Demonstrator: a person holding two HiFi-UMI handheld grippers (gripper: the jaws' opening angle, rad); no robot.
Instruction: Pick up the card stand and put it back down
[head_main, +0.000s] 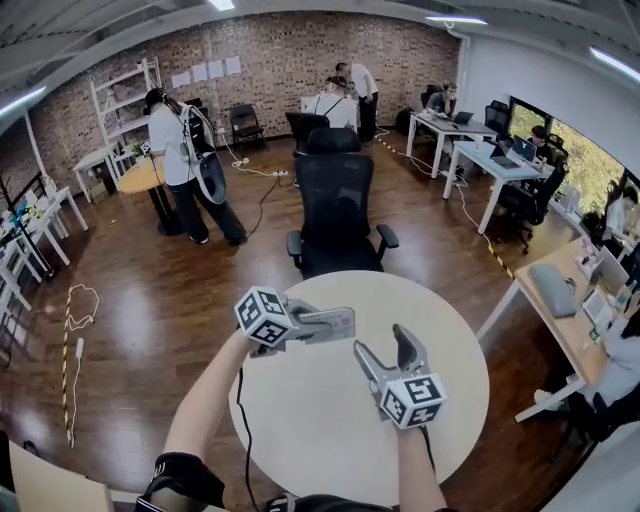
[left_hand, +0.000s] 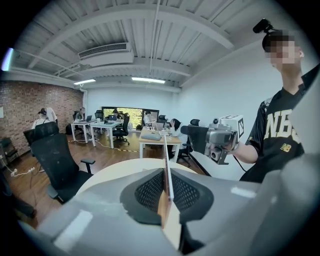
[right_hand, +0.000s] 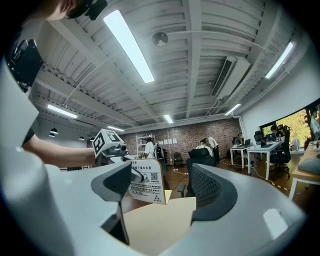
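**Head view.** The card stand (head_main: 338, 324) is over the round white worktop (head_main: 320, 430), near its far edge, clamped in the left gripper (head_main: 320, 326). Its long axis runs roughly level, from the left jaws out toward the person's right. The right gripper (head_main: 385, 348) is just beside it, nearer the person. Its jaws point away from the person and stand spread.

**Left gripper view.** The card stand (left_hand: 165, 165) shows edge-on as a thin line rising between the two pads, so its flat faces look left and right. The left gripper (left_hand: 168, 197) has its jaws clenched on the lower part of the stand, one pad against each face. The stand's free end points forward, along the jaws. The right gripper (left_hand: 222, 140) is in view to the right, held by a person in a dark jersey. The worktop (left_hand: 115, 172) lies below.

**Right gripper view.** The card stand (right_hand: 146, 181) turns its printed face (lines of text and a QR code) toward this camera. It is slightly tilted, with the left gripper (right_hand: 131, 172) clamping it from the left side. Its lower corner is close above the worktop (right_hand: 160, 220), and whether it touches cannot be told. The right gripper (right_hand: 165, 190) has its jaws released and wide apart. Nothing sits between them, and they are clear of the stand.
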